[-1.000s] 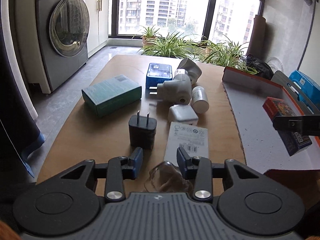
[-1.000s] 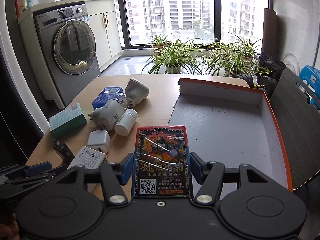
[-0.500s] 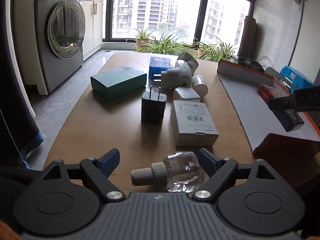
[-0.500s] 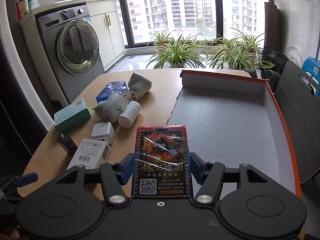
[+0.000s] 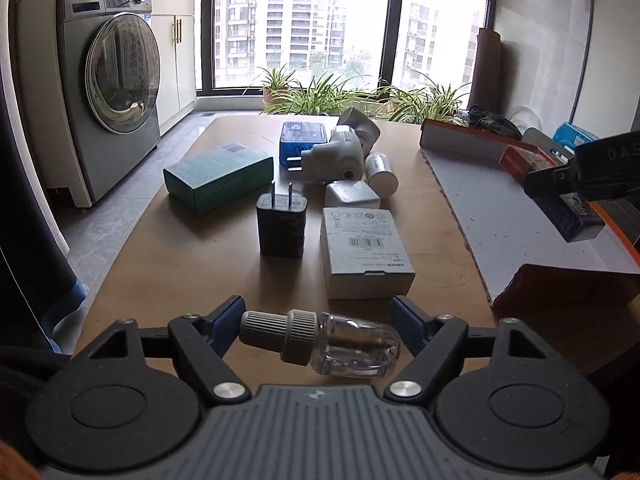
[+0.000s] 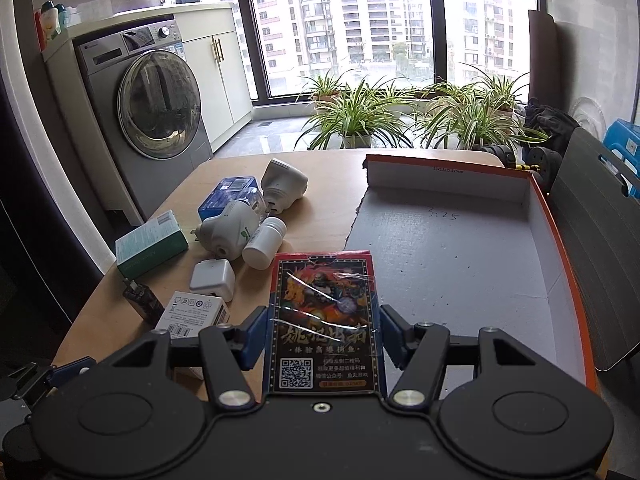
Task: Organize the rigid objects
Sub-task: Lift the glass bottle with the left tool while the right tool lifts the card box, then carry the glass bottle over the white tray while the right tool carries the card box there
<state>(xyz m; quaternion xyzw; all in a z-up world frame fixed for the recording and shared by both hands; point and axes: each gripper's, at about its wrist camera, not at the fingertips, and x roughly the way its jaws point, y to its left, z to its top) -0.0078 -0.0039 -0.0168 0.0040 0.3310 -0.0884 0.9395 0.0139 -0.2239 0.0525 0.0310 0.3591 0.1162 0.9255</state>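
Note:
My left gripper [image 5: 320,326] stands wide open around a small clear glass bottle [image 5: 324,342] with a grey cap, which lies crosswise between the fingers near the table's front edge; the left finger is at the cap tip. My right gripper [image 6: 322,336] is shut on a red-and-blue card box [image 6: 324,320] and holds it over the near left corner of the shallow orange-edged cardboard tray [image 6: 560,264]. The held box [image 5: 560,200] and the tray [image 5: 520,220] also show in the left wrist view at right.
On the wooden table [image 5: 180,264] lie a black plug charger [image 5: 282,226], a white flat box [image 5: 364,252], a white charger cube [image 5: 352,196], a green box [image 5: 218,180], a blue box [image 5: 304,138], white adapters [image 5: 334,156] and a white pill bottle [image 5: 380,170]. A washing machine [image 5: 108,84] stands left.
The left gripper has drawn back and opened wide; the glass bottle now lies crosswise between its fingers. The right gripper still holds the card box, a little further over the tray.

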